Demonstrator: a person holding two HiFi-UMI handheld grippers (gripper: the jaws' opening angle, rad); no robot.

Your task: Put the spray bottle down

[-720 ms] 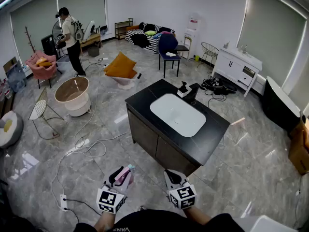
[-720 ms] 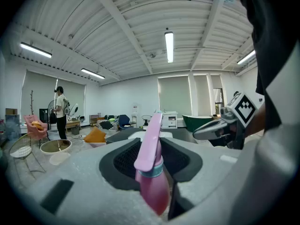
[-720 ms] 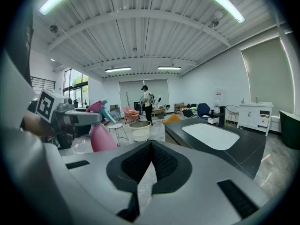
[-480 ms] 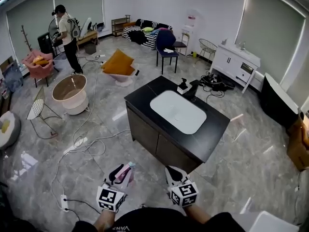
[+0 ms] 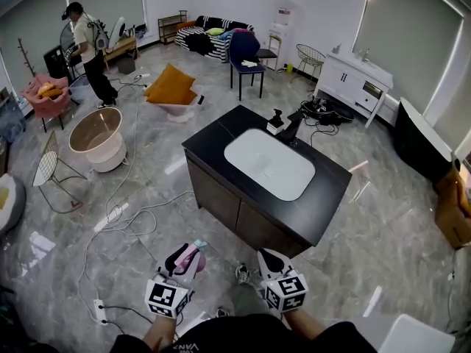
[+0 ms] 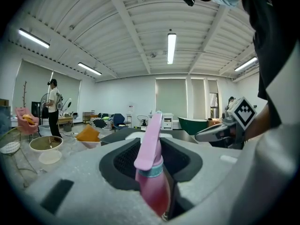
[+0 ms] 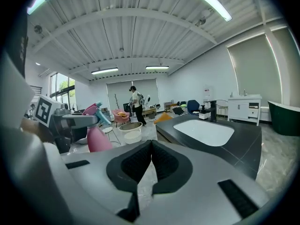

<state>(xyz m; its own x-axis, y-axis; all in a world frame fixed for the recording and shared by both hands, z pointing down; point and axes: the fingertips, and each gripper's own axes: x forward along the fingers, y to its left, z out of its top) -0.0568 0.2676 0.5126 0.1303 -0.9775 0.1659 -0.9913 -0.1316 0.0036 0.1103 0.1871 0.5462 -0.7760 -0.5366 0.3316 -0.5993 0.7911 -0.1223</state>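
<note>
Pink plastic spray bottle [image 6: 152,182] gripped tight in left gripper [image 5: 184,259], lower left; black sink counter [image 5: 213,134] ahead looks the landing spot. Right gripper [image 5: 269,262] closed, empty.

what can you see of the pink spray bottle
The spray bottle is glossy pink plastic: a rounded deeper-pink body, a teal collar ring and a paler pink spray head with a teal nozzle tip. It stands roughly upright, leaning slightly, clamped between the dark pads of the left gripper. It hangs in the air over the grey floor, short of the black sink counter; nothing else touches it.
</note>
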